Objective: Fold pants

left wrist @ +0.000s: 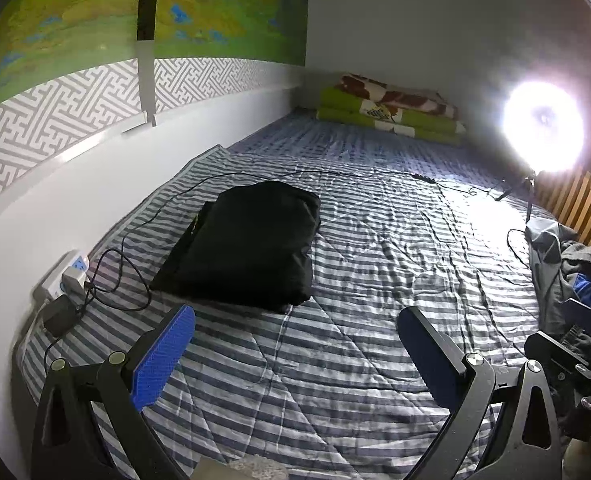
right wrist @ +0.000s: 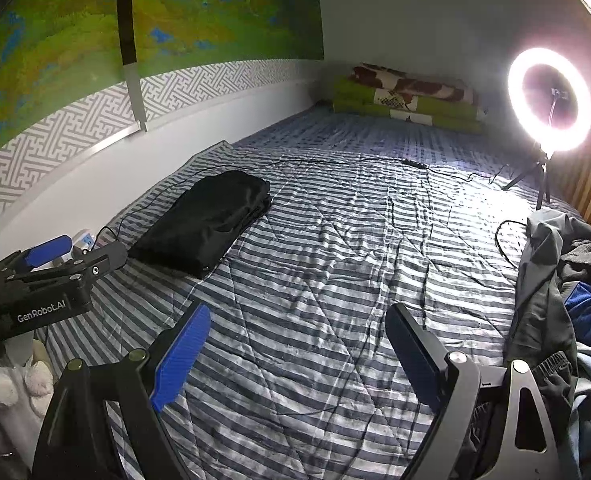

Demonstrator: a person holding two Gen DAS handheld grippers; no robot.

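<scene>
Folded black pants (left wrist: 243, 244) lie in a neat rectangular stack on the striped quilt (left wrist: 375, 248), left of centre near the wall; the right wrist view shows the same pants (right wrist: 207, 220) further left. My left gripper (left wrist: 295, 320) hovers open just in front of the stack, blue pads wide apart with nothing between them. My right gripper (right wrist: 297, 320) is also open over bare quilt (right wrist: 335, 260), to the right of the stack. The left gripper's body (right wrist: 55, 280) shows at the left edge of the right wrist view. A pile of unfolded grey and blue clothes (right wrist: 563, 288) lies at the right.
A lit ring light (right wrist: 551, 100) on a tripod stands at the far right by wooden slats. Its black cable (left wrist: 335, 174) runs across the quilt to a power strip (left wrist: 67, 276) by the wall. Folded green bedding (left wrist: 391, 114) sits at the bed's far end.
</scene>
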